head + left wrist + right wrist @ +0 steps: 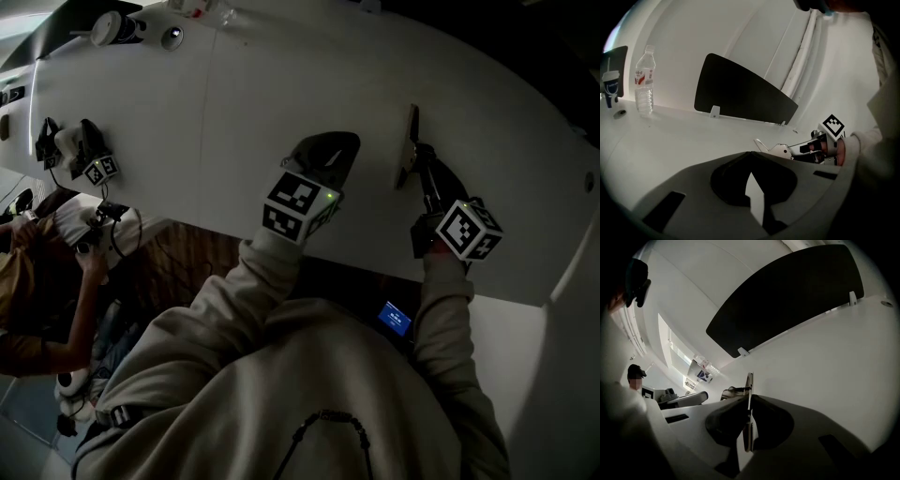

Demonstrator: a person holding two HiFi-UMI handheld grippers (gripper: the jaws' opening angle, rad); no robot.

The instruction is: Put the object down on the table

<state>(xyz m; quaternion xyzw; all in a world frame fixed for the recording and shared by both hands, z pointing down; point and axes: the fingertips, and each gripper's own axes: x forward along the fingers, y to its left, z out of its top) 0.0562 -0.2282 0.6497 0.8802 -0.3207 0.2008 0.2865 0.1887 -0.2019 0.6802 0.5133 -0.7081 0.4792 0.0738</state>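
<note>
Pinching one thin metal plate (748,380) edge-up over white table (234,112) in right gripper (749,401); left gripper (751,157) alongside, jaws pressed together on nothing. Standing well back on same table: one water bottle (645,79), one dark divider panel (740,93).

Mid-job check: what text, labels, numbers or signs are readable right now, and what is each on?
No text is legible in any view.
Water bottle, red label: print too small to read.
Small blue screen: white characters, too small to read.
Background sign with blue mark: blurred.
Marker cubes: black-and-white square patterns only, no words.
</note>
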